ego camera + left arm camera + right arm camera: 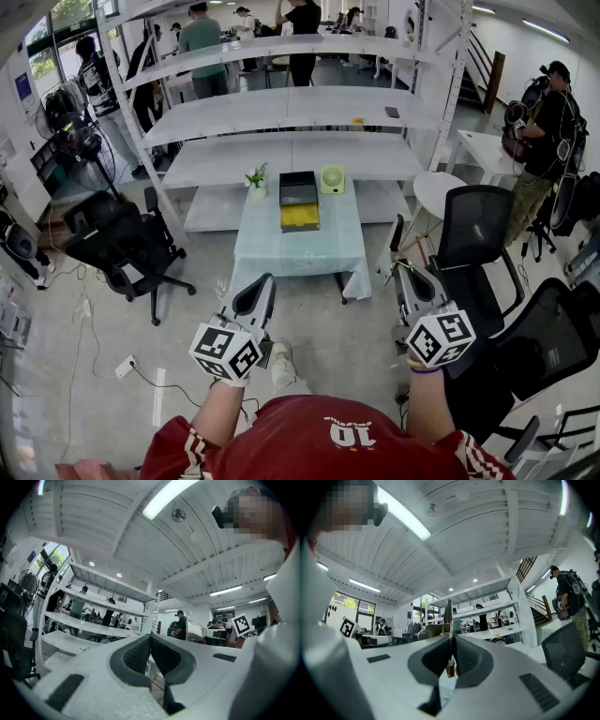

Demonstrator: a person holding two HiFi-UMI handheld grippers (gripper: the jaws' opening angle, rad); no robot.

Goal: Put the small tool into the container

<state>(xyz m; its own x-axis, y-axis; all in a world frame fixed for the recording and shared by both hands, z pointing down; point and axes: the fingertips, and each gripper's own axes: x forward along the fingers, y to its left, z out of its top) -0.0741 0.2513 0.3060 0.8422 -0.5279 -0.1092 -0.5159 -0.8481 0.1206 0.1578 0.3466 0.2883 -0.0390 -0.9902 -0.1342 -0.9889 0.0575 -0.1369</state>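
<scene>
- At your right hand, the right tool (450,637) had its jaws closed on the small implement (448,616). A thin metal blade stood up above the pads and a reddish part showed between them.
- Your left tool (150,637) had its jaws together at the tips, with nothing between the pads.
- From the head view, you held the left tool (262,281) and the right tool (401,274) side by side over the floor, short of the bench (281,253), both pointing toward it.
- The container (299,176), dark-walled with a yellow bottom, sat on the far half of the bench, well apart from the small implement.
- A potted plant (256,180) stood just left of the container and a green fan (332,179) just right of it.
- White shelving (291,155) stood behind the bench, and black office chairs (122,239) stood on either side of it.
</scene>
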